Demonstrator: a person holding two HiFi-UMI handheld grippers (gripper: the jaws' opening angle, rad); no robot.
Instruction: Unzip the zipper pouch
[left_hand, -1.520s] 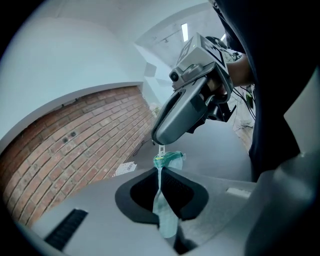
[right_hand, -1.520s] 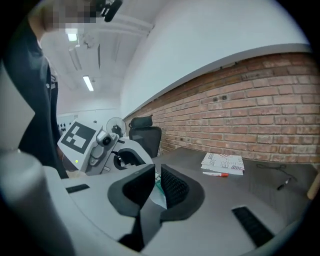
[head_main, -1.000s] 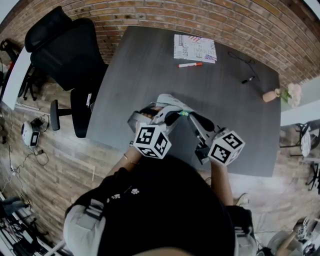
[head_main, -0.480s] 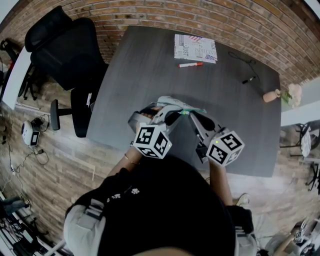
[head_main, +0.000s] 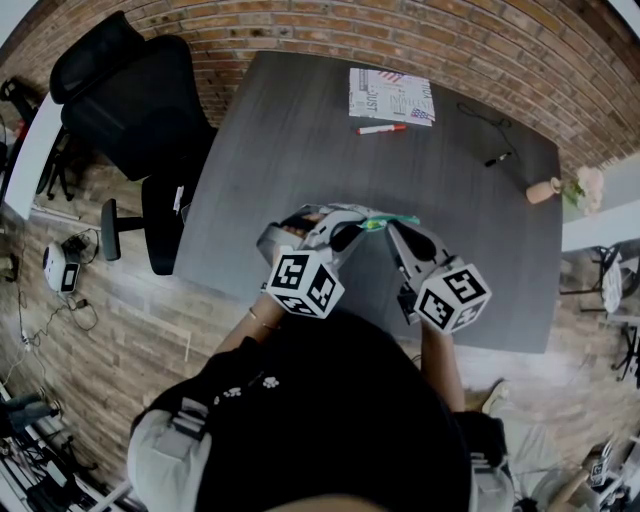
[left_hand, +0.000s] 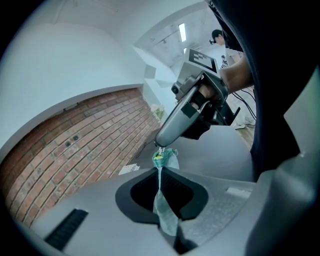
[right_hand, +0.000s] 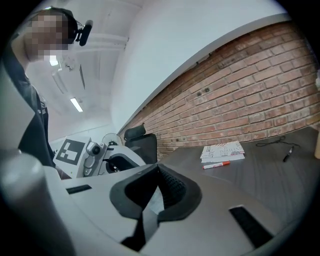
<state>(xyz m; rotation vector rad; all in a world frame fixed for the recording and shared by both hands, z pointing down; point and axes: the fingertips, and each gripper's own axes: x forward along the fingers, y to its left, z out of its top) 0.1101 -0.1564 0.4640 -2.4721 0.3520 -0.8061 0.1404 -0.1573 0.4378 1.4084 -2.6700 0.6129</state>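
A thin teal zipper pouch (head_main: 386, 221) hangs above the dark table (head_main: 290, 140), held between my two grippers. In the left gripper view its fabric (left_hand: 165, 210) runs edge-on through the left gripper (left_hand: 161, 192), which is shut on that end. The right gripper (left_hand: 159, 147) pinches the green-yellow zipper pull (left_hand: 158, 158) at the pouch's far end. In the head view the left gripper (head_main: 342, 226) and right gripper (head_main: 394, 229) point toward each other, close together. In its own view the right gripper (right_hand: 152, 196) is shut with a pale sliver between the pads.
A printed booklet (head_main: 391, 96) and a red marker (head_main: 380, 129) lie at the table's far side. A black pen (head_main: 497, 159), a cable (head_main: 480, 115) and a small vase of flowers (head_main: 560, 187) are at the far right. A black office chair (head_main: 130, 110) stands to the left.
The right gripper's jaws have closed on the pouch's end and shifted slightly right. A longer teal strip of the pouch now shows between the grippers. The left gripper has stayed put.
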